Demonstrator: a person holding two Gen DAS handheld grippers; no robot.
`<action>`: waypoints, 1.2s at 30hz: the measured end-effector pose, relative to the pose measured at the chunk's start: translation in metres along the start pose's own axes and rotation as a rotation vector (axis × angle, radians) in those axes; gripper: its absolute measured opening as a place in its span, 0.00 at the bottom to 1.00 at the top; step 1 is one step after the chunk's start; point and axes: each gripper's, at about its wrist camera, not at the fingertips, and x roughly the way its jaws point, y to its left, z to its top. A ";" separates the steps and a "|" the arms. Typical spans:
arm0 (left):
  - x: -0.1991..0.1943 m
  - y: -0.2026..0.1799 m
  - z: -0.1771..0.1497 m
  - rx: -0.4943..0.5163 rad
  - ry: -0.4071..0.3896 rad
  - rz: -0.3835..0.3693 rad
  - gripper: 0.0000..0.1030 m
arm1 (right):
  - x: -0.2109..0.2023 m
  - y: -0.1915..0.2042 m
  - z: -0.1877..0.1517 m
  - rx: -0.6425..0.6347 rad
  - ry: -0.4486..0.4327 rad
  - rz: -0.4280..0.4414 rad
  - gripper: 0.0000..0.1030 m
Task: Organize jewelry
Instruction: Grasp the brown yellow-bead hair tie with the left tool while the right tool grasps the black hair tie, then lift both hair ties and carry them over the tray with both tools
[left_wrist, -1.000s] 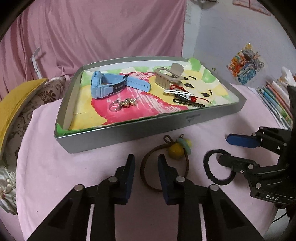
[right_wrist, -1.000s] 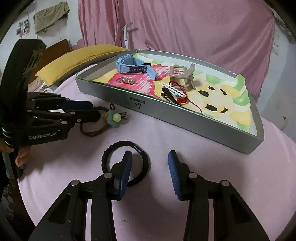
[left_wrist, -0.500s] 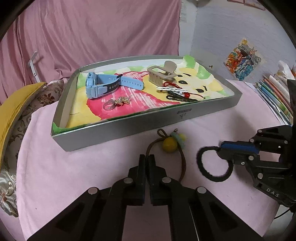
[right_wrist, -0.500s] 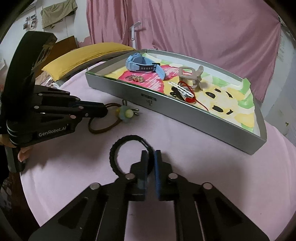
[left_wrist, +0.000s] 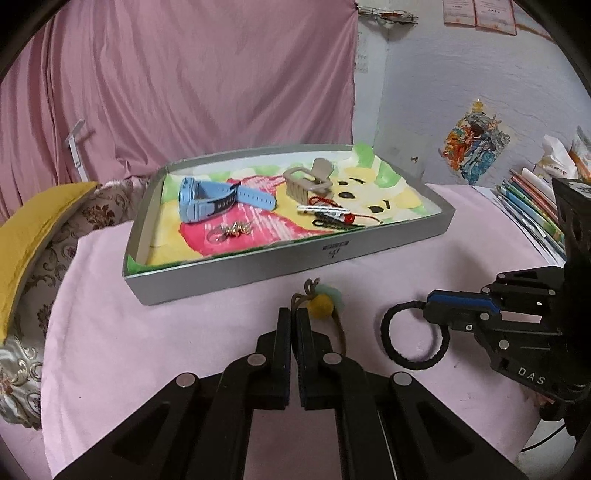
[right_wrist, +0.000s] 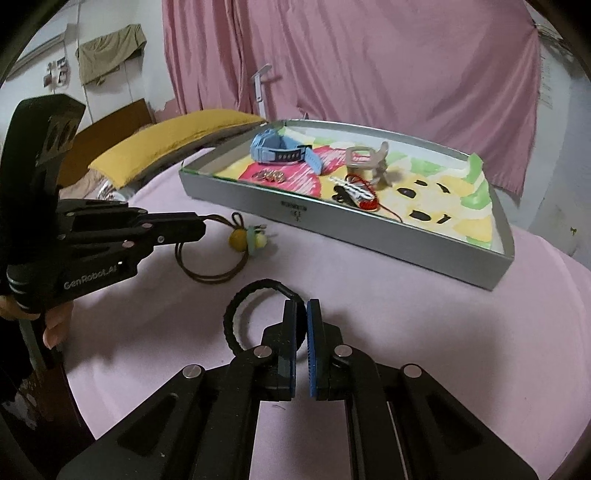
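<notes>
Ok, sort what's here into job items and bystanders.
Job items: brown hair tie in the left gripper, black hair tie in the right gripper, grey tray, blue watch, beige hair claw, keyring.

Bystanders: yellow cushion, pink curtain, stacked books.

Tray (left_wrist: 258, 273) mid-frame on table (left_wrist: 110, 332), watch (left_wrist: 207, 201) in tray upper left, clip (left_wrist: 308, 181) to its right, hair tie w/ pompom (left_wrist: 321, 306) below tray, ring band (left_wrist: 413, 336) lower right, books (left_wrist: 532, 210) far right edge.
</notes>
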 end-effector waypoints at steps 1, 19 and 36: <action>-0.001 0.000 0.000 0.001 -0.005 0.000 0.03 | -0.001 -0.001 0.000 0.006 -0.005 0.001 0.05; -0.028 -0.006 0.010 0.037 -0.134 0.024 0.03 | -0.024 -0.002 0.005 0.038 -0.129 0.008 0.05; -0.038 0.010 0.055 -0.088 -0.528 0.106 0.03 | -0.052 -0.014 0.062 0.159 -0.579 -0.106 0.05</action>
